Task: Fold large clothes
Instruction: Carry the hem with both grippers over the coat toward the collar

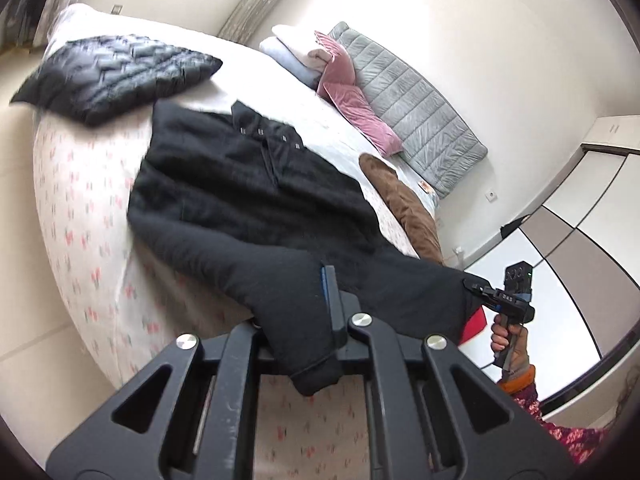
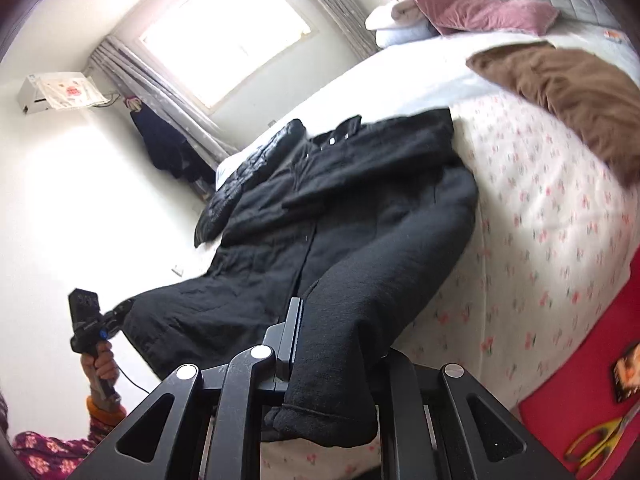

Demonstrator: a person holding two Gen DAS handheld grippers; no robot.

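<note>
A long black coat [image 1: 248, 200] is spread across the flowered bed sheet [image 1: 80, 216], centre of frame, collar toward upper centre. Its hem corner is clamped by the left gripper [image 1: 304, 320] at bottom centre; the other hem corner is gripped by the right gripper [image 2: 332, 344], bottom centre of the rt view, jaws clenched on fabric. A black quilted jacket [image 1: 116, 76] is seen upper left, a brown garment [image 2: 560, 92] upper right, pink cushion [image 1: 352, 96] by the grey headboard pad [image 1: 416, 108].
</note>
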